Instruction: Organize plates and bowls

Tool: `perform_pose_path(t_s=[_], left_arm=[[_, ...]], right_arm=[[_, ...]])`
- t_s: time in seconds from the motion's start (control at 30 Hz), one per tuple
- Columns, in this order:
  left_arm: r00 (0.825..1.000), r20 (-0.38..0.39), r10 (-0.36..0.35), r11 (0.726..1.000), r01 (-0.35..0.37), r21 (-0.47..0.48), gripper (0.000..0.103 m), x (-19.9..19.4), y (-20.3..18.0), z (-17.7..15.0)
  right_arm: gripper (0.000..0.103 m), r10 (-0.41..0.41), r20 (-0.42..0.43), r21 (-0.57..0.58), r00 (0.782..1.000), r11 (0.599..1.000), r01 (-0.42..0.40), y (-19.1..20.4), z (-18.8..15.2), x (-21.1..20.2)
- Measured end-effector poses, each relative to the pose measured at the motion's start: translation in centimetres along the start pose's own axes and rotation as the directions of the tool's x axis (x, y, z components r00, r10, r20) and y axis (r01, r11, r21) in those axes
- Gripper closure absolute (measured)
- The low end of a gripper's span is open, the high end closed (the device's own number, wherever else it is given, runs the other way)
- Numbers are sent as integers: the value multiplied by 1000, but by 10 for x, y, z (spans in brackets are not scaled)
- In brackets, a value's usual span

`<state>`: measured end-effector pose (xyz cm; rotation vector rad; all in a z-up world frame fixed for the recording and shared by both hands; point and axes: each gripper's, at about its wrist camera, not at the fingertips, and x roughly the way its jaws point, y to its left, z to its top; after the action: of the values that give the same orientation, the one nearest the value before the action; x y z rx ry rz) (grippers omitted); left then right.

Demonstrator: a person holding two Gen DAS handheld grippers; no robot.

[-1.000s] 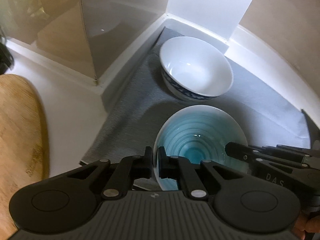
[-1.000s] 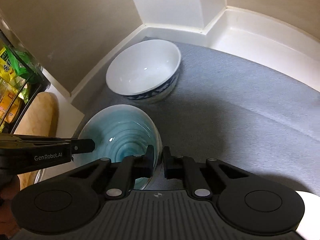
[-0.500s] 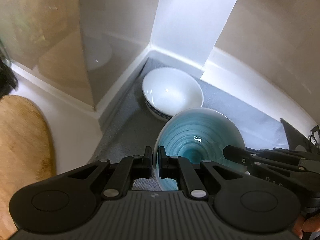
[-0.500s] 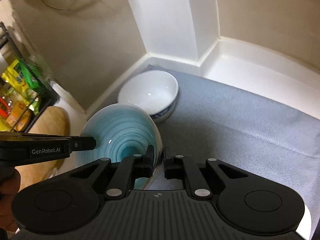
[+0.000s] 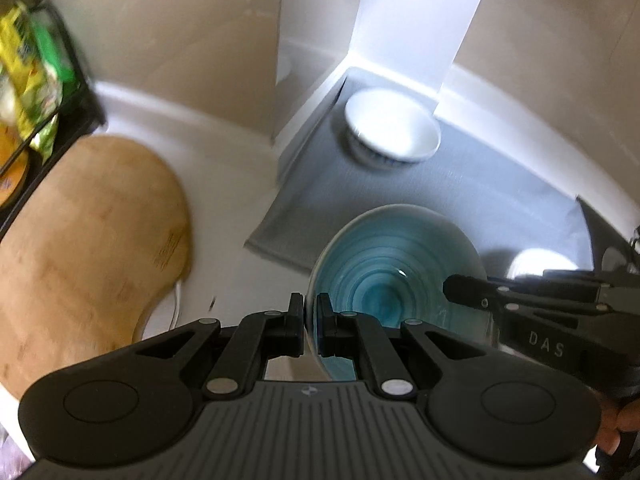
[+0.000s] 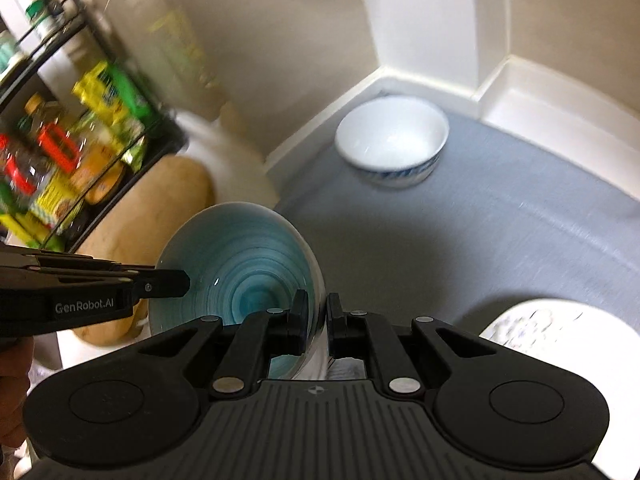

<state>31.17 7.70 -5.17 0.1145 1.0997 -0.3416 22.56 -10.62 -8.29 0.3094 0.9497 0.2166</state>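
Left wrist: both tools, left tool [image 5: 310, 322] and right tool [image 6: 318, 326], clamp teal bowl [image 5: 394, 276] rims.

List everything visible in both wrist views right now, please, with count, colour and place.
Teal bowl: 1, teal, held by its rim between both grippers.
White bowl: 1, white with blue band, back corner of mat.
Mat: 1, grey, on counter.
Plate: 1, white, patterned, mat's right edge.
Board: 1, wooden, left of mat.
Rack: 1, black, holding colourful packets, far left.
Left gripper: 1, black, shut on bowl's left rim.
Right gripper: 1, black, shut on bowl's right rim.
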Motion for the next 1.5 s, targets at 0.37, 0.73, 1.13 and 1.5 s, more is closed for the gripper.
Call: perform_pose_path(t_s=[0.37,0.73,1.13,1.5], left_arm=[[997,-71,9,1000,-11,-26,98,8,10,-27],[999,-52,-16,993,10,-116,16,1,29,-18],[996,-88,-12,983,-4,-185,12,19,42,-27],[995,-99,-18,976,-5,-220,12,25,50,-31]], right_arm=[[93,-3,-70,-35,998,999,0,12,-22,17],[53,9,-78,-20,997,1000,-10,7,-15,20],[87,86,-53,49,995,995,-83,-6,-8,27],[89,129,-207,214,970,973,-84,-11,10,34]])
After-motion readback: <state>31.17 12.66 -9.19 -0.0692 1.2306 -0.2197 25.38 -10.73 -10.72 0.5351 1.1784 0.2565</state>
